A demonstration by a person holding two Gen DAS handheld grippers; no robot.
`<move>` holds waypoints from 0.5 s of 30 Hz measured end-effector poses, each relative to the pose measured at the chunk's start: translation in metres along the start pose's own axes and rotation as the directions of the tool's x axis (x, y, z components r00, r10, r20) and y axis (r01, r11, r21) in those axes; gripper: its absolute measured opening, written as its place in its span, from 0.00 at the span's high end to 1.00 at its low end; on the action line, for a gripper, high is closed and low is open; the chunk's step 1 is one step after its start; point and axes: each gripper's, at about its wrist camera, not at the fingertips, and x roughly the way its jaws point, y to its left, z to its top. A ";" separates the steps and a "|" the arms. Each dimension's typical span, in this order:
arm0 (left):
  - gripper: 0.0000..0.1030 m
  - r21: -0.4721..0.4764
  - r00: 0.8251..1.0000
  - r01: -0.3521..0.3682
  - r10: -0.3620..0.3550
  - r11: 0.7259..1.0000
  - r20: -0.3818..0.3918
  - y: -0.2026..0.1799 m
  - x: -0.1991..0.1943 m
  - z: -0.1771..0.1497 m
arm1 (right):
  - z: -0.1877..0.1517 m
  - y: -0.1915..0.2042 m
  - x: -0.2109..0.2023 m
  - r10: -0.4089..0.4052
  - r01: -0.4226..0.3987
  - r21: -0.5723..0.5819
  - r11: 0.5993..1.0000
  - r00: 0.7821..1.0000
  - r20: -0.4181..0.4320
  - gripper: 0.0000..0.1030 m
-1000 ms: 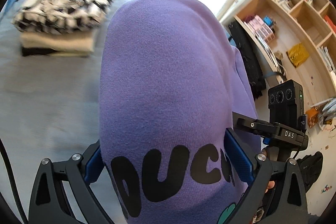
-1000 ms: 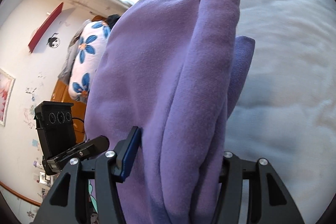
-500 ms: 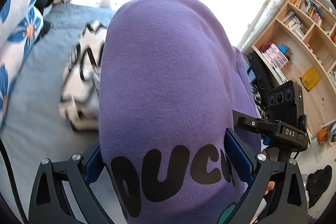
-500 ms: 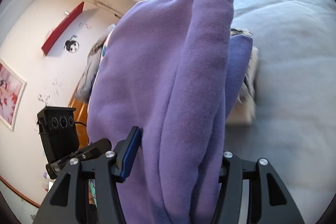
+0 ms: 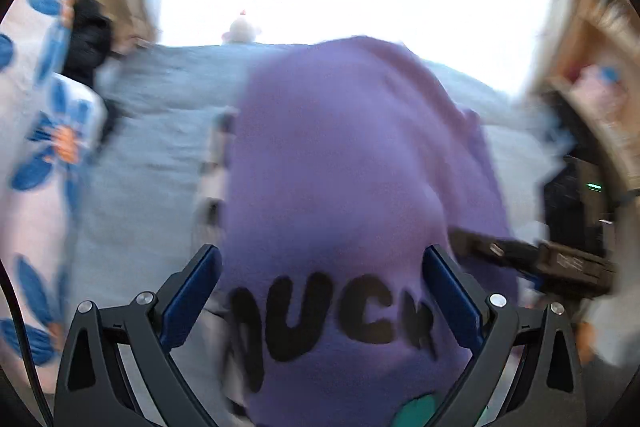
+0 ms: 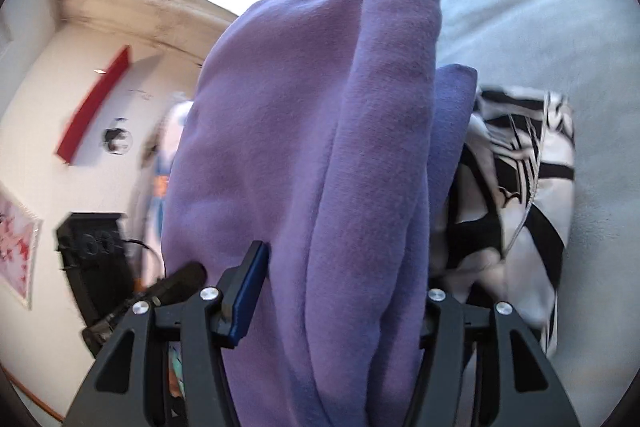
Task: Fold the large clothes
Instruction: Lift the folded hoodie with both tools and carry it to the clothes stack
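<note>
In the left wrist view, the folded sweatshirt [image 5: 344, 195] fills the space between the left gripper [image 5: 320, 291] fingers and stretches forward over the bed [image 5: 148, 155], with the edge of a patterned folded garment [image 5: 210, 183] showing just to its left, beneath it. A flowered pillow [image 5: 44, 155] lies along the bed's left side, a shelf unit [image 5: 600, 75] stands to the right, and the other gripper's body sits right of the sweatshirt. In the right wrist view, the sweatshirt [image 6: 312, 167] sits between the right gripper [image 6: 340, 291] fingers, the patterned folded garment [image 6: 516, 187] lies on the bed [image 6: 560, 27] just to its right, and a wall [image 6: 48, 131] stands to the left.
</note>
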 end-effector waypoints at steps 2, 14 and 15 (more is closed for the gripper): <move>0.00 -0.032 1.000 0.009 -0.009 0.999 0.011 0.008 0.022 -0.003 | -0.003 -0.015 0.015 0.006 -0.006 0.006 1.000 1.000 0.008 0.45; 0.00 -0.103 0.999 -0.026 0.030 0.994 0.036 0.000 -0.002 -0.018 | -0.026 0.023 -0.044 -0.274 0.274 -0.271 0.923 0.961 0.042 0.40; 0.00 -0.093 0.998 -0.043 0.047 0.995 0.046 -0.002 -0.007 -0.020 | -0.030 0.030 -0.054 -0.286 0.292 -0.301 0.908 0.956 0.065 0.40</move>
